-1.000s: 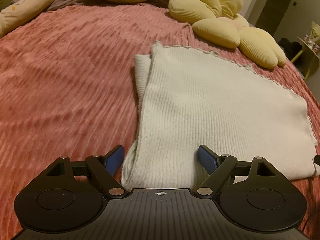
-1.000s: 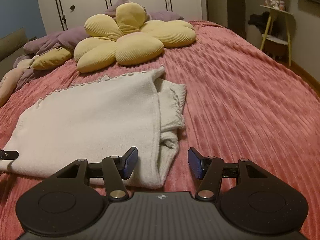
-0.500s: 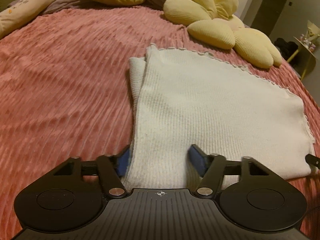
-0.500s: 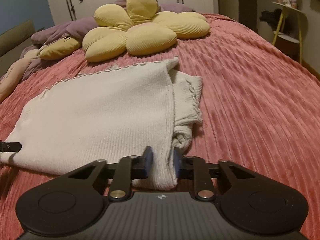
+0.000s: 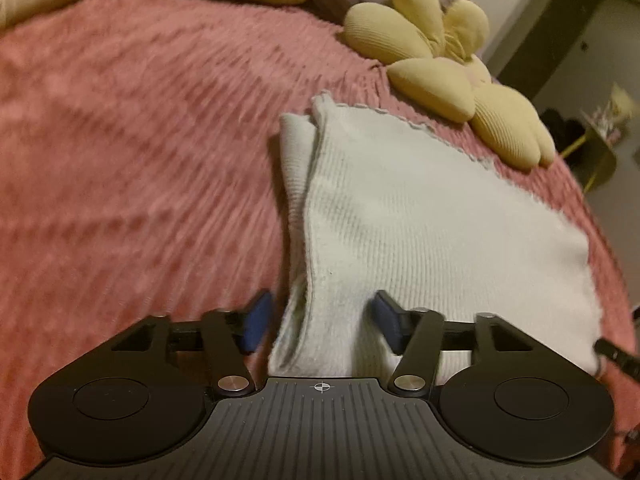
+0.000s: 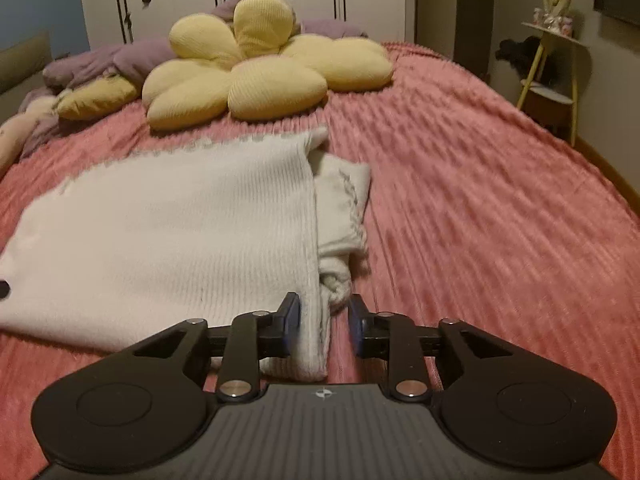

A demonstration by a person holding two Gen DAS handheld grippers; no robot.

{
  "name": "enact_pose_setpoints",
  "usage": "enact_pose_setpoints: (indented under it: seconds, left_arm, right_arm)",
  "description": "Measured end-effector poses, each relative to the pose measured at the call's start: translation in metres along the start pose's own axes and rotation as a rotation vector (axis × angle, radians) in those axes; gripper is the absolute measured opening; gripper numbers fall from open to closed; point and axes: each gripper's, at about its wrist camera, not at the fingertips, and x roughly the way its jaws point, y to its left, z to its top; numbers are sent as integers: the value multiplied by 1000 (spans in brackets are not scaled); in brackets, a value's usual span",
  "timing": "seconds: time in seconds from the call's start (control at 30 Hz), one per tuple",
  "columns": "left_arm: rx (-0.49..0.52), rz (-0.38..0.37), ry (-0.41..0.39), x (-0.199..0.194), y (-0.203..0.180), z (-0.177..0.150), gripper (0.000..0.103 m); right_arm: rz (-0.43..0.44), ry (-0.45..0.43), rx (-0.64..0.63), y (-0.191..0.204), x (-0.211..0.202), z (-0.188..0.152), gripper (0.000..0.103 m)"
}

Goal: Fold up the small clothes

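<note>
white knit garment [image 5: 420, 216] flat on bed [image 5: 140, 160]; near corners sit between part-open fingers of left gripper [image 5: 320, 322] and right gripper [image 6: 324, 322], neither clamped.

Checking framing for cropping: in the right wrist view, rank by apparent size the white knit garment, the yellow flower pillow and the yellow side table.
1. White knit garment, though nearness to the camera inflates it.
2. Yellow flower pillow.
3. Yellow side table, farthest away.

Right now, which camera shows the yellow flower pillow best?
The right wrist view: the flower pillow lies whole, all petals visible, beyond the white knit garment. The left wrist view shows only part of it, seen obliquely near the upper right edge.
</note>
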Motion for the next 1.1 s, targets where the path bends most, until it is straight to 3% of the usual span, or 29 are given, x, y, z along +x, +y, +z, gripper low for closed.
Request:
enact_pose_setpoints:
  seconds: [0.1, 0.27, 0.33, 0.4, 0.43, 0.5, 0.63, 0.73, 0.9, 0.93, 1.03, 1.1]
  left_arm:
    - [-34, -34, -3, 7, 3, 7, 76]
    - [-84, -44, -10, 16, 7, 18, 76]
    - [-70, -51, -17, 19, 8, 20, 59]
    - [-65, -62, -15, 20, 9, 20, 54]
    - [-68, -75, -18, 20, 10, 20, 44]
    - [-76, -105, -15, 20, 13, 21, 37]
    - [-78, -127, -10, 23, 18, 19, 42]
    - [-90, -145, -6, 26, 19, 19, 42]
    - [-101, -164, -10, 21, 21, 22, 24]
    - [-112, -170, -15, 18, 21, 24, 22]
    - [-106, -177, -39, 5, 9, 31, 21]
    - [-59, -185, -62, -4, -10, 37, 21]
  right_arm:
    - [4, -55, -29, 6, -13, 1, 27]
    - [82, -73, -100, 35, -18, 2, 27]
    - [110, -71, -132, 50, -15, -1, 28]
    - [127, -64, -162, 66, -11, -4, 28]
    - [134, -65, -175, 74, -9, -5, 28]
    - [145, -73, -205, 90, -6, -6, 28]
    - [144, -80, -257, 115, 3, -9, 27]
    - [150, -38, -262, 122, 17, -14, 28]
    - [179, -24, -254, 116, 21, -17, 31]
    - [182, -10, -240, 114, 19, -13, 36]
    - [159, -13, -185, 102, 10, -7, 75]
    - [133, -40, -153, 91, 1, -7, 76]
